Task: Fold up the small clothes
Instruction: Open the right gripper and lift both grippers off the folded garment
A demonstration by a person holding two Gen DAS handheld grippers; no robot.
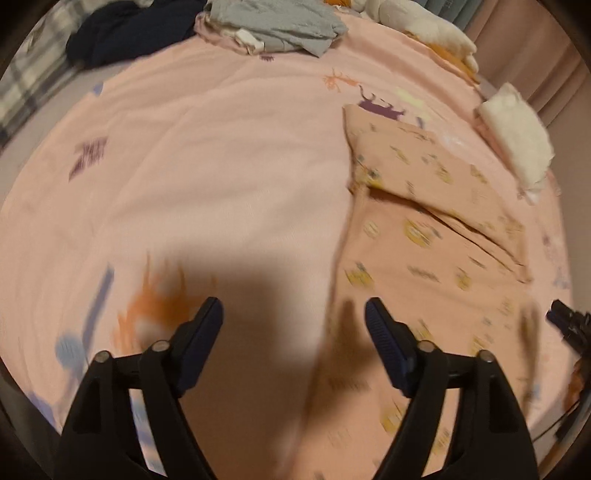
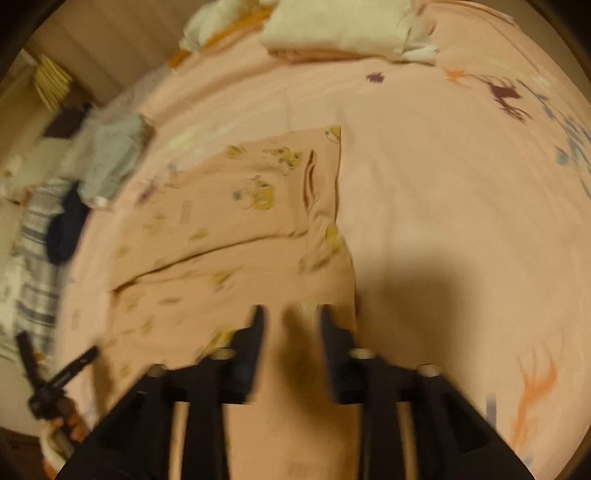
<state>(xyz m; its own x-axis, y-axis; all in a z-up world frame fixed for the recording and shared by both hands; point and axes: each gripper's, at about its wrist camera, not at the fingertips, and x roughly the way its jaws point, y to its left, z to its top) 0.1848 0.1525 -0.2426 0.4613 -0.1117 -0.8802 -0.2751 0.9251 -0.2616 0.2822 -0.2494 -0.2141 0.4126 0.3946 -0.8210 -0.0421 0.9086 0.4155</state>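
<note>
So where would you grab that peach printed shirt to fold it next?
Probably the near hem edge of the peach printed cotton shirt, coming from the near side. It lies flat with one part already folded over, and the open right hand-held gripper hovers there.

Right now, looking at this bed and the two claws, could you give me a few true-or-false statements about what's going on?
1. The left claw is open and holds nothing. True.
2. The peach printed garment hangs in the air. False: it lies on the pink bedsheet, partly folded.
3. A grey garment lies at the bed's far end. True.
4. The right claw is clamped shut. False: its fingers are apart, over the peach garment's edge.
</note>
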